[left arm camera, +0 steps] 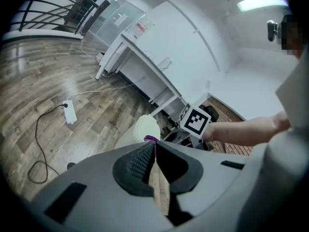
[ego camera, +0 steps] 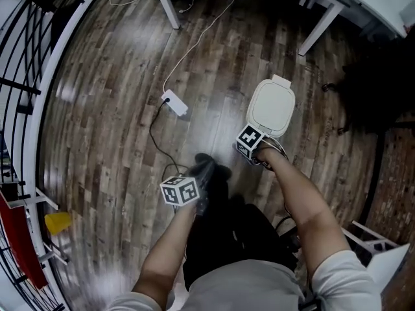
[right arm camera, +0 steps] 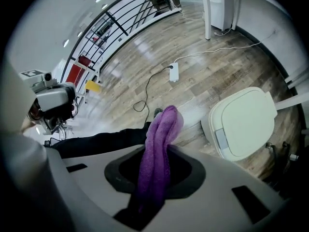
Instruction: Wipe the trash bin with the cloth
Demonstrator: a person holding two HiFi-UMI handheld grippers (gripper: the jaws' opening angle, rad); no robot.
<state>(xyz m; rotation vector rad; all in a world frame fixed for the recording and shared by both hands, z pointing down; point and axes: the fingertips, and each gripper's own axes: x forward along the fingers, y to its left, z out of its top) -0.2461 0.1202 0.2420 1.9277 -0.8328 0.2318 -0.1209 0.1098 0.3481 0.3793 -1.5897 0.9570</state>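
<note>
**Beside the bin, a cloth held tight**

Beside the white trash bin, the right gripper squeezes a purple cloth between its jaws. The cloth sticks out past the jaws and does not touch the bin. The bin's lid is down. The left gripper is farther from the bin, with its jaws pressed together. A tiny purple bit shows at their tip. A white power strip lies well apart from the bin.

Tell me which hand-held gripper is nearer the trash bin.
Right. The right hand-held gripper, shut on the purple cloth, is just short of the trash bin's near side. The left hand-held gripper sits farther back, off to the bin's left.
</note>
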